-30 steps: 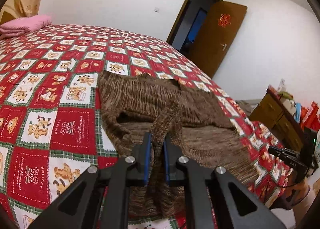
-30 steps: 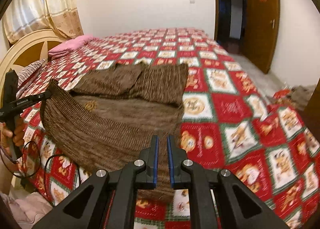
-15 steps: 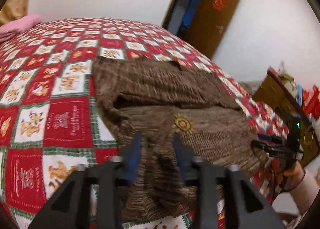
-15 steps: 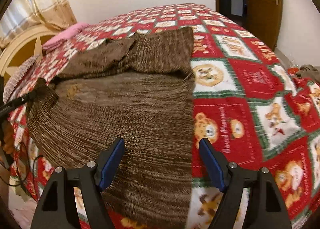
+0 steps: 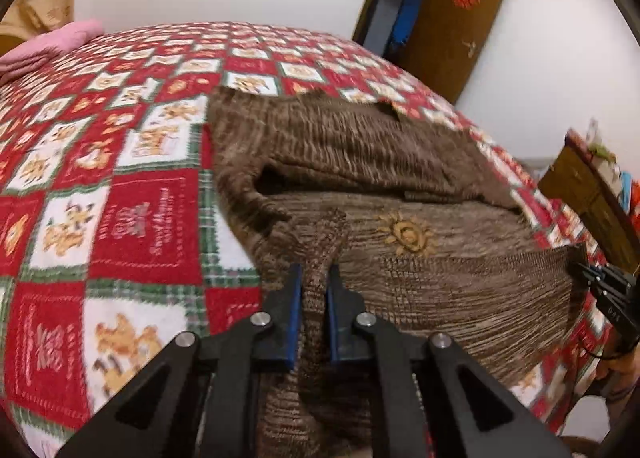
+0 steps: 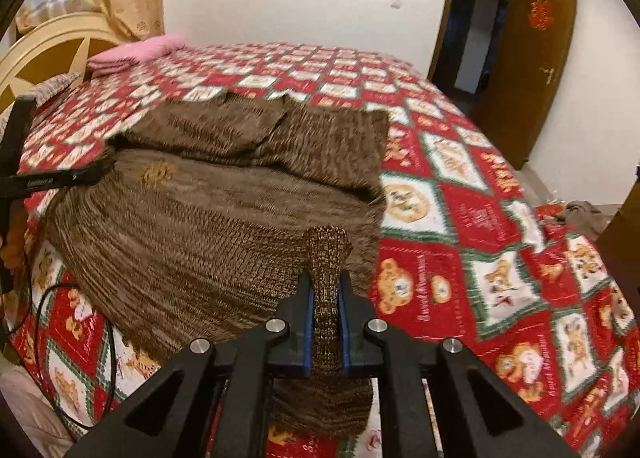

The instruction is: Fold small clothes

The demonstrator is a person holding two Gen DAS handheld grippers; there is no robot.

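A brown knitted sweater [image 5: 420, 270] with a small sun patch [image 5: 406, 236] lies on the bed, its sleeves folded across the far part. My left gripper [image 5: 314, 298] is shut on a pinched fold of the sweater's near left edge. In the right wrist view the same sweater [image 6: 208, 225] spreads to the left, and my right gripper [image 6: 326, 306] is shut on a raised fold of its near right edge. The other gripper shows at the frame edge in each view, gripping the opposite corner.
The bed carries a red, white and green bear-patterned quilt [image 6: 500, 258]. A pink folded cloth [image 6: 132, 51] lies by the cream headboard [image 6: 48, 53]. An open brown door [image 6: 524, 69] is at the back right. A wooden dresser [image 5: 588, 193] stands beside the bed.
Both grippers let go of the sweater's edge, opened wide, dropped lower and shut again on folds of the sweater nearer the hem.
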